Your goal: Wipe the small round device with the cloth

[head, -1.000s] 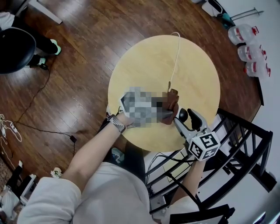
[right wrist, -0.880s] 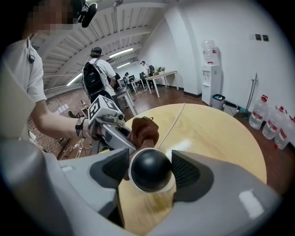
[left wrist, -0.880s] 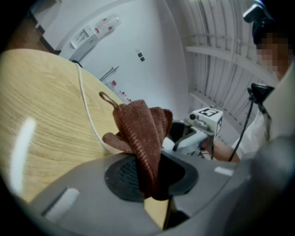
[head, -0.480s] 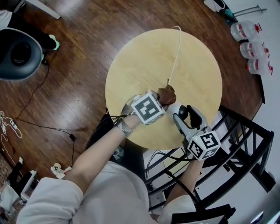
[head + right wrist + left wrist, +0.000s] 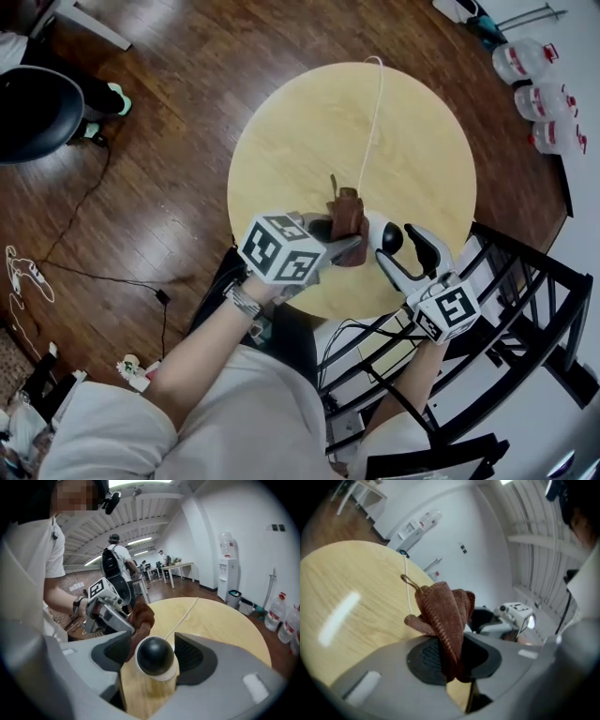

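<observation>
The small round device (image 5: 387,236), a black ball on a white base, stands near the front right edge of the round wooden table (image 5: 309,141). My right gripper (image 5: 396,242) is shut on it, one jaw on each side of the device (image 5: 154,656). A brown cloth (image 5: 348,218) hangs bunched from my left gripper (image 5: 342,236), which is shut on it just left of the device. In the left gripper view the cloth (image 5: 443,609) stands up between the jaws of the left gripper (image 5: 450,656). The cloth (image 5: 140,618) nearly touches the device.
A white cable (image 5: 375,112) runs from the device across the table to its far edge. A black metal frame (image 5: 525,309) stands against the table's right side. Water jugs (image 5: 539,94) sit at the far right, a black office chair (image 5: 33,103) at the far left.
My left gripper has drawn back to the left and toward me with the cloth, a little away from the device. My right gripper has barely moved.
</observation>
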### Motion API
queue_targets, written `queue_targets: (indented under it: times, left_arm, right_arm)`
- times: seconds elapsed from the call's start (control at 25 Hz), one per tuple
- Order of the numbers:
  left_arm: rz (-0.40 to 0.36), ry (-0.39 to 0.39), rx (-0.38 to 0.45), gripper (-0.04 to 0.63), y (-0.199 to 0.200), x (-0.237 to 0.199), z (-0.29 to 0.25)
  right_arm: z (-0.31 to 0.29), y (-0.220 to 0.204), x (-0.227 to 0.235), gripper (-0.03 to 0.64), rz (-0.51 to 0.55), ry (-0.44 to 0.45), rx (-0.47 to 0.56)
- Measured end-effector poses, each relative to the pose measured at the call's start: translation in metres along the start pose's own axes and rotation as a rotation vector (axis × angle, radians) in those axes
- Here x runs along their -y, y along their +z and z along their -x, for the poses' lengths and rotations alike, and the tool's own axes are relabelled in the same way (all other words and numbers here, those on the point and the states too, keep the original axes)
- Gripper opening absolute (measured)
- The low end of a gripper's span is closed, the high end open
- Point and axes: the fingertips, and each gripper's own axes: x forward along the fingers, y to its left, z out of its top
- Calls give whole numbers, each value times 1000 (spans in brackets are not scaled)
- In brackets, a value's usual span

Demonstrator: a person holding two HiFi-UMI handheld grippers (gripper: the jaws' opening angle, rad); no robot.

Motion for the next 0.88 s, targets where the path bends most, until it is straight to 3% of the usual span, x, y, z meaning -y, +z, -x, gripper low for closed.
queue_targets:
  times: [0.12,0.36,0.64,0.8,0.88]
  left_arm:
    - [23,-45,58,86,0,14,-5]
    - [9,-17,64,86,-7,10,-20]
    - [32,111,-34,86,-24,-24,-28]
    - [-67,253,-142,86,-31,-44,-25]
    - [-90,265,-156,86,-32,-49,-26]
  right_arm:
    - [-4,-4,-6,289,71,82,-36]
    - [-6,-4,-2,290,97,132,-48]
    - [-11,-7,1,290,85,101,-43]
    - [-17,-6,2,289,49,60,-26]
    - [-21,-3,4,290,35,47,-2]
